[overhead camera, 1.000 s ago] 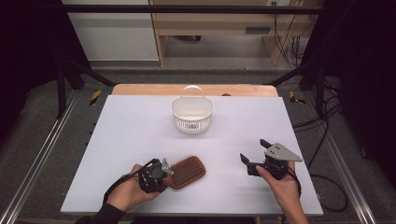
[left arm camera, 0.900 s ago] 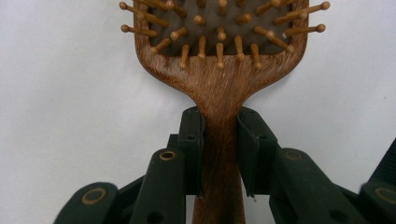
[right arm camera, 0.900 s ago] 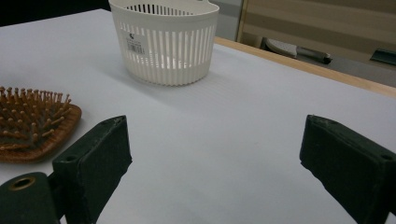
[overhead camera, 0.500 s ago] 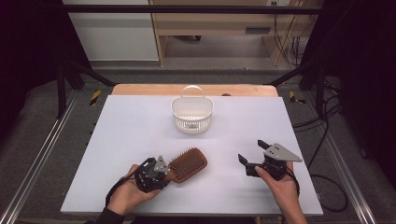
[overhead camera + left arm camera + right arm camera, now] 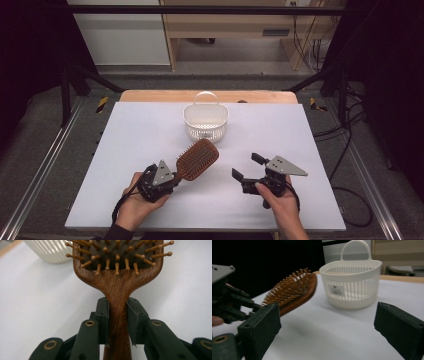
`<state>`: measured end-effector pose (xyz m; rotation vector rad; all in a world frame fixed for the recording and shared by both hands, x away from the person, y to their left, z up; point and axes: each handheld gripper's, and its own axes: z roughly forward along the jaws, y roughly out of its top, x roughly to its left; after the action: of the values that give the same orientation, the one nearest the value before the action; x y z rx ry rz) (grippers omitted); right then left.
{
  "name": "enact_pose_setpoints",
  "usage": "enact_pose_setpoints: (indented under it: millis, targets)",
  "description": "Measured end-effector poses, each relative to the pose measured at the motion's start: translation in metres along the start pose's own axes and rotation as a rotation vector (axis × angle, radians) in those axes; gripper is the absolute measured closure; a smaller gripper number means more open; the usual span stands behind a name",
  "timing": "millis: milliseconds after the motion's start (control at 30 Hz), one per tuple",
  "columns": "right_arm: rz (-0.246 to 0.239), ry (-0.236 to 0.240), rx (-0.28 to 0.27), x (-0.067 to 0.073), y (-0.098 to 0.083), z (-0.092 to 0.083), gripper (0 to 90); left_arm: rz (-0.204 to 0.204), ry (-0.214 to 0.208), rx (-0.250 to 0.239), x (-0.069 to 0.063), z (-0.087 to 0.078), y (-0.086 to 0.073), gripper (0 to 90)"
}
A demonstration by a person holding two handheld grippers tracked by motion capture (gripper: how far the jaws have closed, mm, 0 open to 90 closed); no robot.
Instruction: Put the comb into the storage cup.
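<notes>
**At the desk's near edge, a hairbrush lifted in the left tongs**

Near the front left of the white desk, the left tongs are clenched on the handle of a wooden paddle hairbrush. From the left gripper view, the two black jaws press against either side of the narrow brown handle, just below where it widens into the head, and the wooden bristle pins face the camera. From the high view, the brush head angles up and away from the person's left hand, pointing toward the basket. The right gripper view shows the head raised off the desk surface, bristles turned upward and to the right.

A white slatted plastic basket with a loop handle stands upright at the middle of the desk toward its far edge, apart from the brush. It carries a small label on its side, too small to read.

The right tongs are released, with the jaws spread wide and nothing between them. The person's right hand holds them near the front right of the desk, well apart from the brush, with the grey three-cornered plate on top.
</notes>
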<state>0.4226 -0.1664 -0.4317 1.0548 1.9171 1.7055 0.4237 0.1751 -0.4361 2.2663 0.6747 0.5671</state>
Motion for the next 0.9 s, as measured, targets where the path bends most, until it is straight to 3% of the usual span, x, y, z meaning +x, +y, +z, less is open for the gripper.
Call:
enact_pose_setpoints:
  millis: [400, 733, 900]
  targets:
    - [0.151, 0.132, -0.014, 0.03, 0.013, 0.042, 8.9, 0.012, 0.042, -0.135, -0.01, -0.009, 0.005, 72.4]
    - [0.166, 0.182, -0.007, 0.044, 0.025, 0.059, 16.7, 0.041, 0.061, -0.177, -0.017, -0.011, 0.007, 72.4]
    - [0.226, 0.209, -0.018, 0.042, 0.032, 0.062, 22.1, 0.049, 0.062, -0.181, -0.019, -0.011, 0.008, 72.4]
